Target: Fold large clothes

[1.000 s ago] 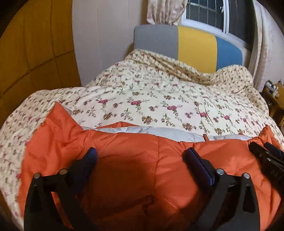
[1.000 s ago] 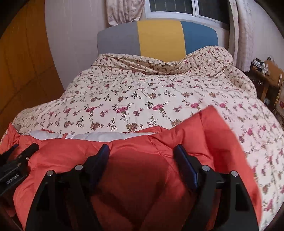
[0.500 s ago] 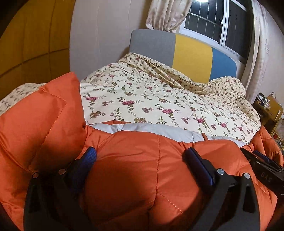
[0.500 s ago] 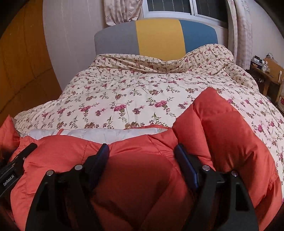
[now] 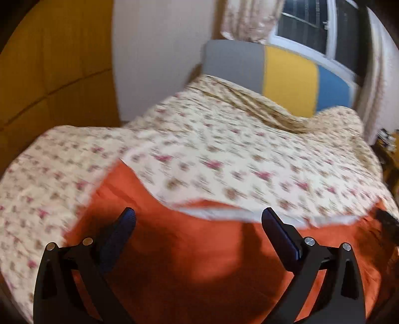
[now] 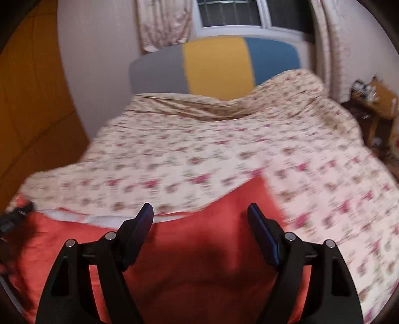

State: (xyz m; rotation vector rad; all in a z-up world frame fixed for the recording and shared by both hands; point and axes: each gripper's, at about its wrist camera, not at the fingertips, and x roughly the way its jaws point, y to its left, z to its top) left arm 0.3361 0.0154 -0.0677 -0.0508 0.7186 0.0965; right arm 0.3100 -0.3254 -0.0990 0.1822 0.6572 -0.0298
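Blurring from motion was seen over most of both views, esp. the floral bedspread (image 5: 224, 159) and the far edge of the orange jacket (image 5: 199, 261), so stitching and seams could not be made out. The jacket was spread on the near part of the bed, w/ a pale lining strip (image 5: 237, 215) shown along its far edge; its near part was cut off by the frame bottom and hidden behind the tool arms. One corner was raised at the left in the left wrist view, another at the right (image 6: 256, 189) in the right wrist view.

The left tool (image 5: 198, 220) was held w/ fingers spread wide, nothing pinched between them, jacket fabric seen below the gap. The right tool (image 6: 200, 216) was likewise spread apart and released over the jacket; whether either tool touched the fabric could not be told.

The other tool was only partly seen as a dark shape at each frame edge. A grey, yellow & blue headboard (image 6: 217, 67), curtains (image 6: 164, 22), a window (image 6: 229, 12) and a cluttered side table (image 6: 374, 99) were noted beyond.
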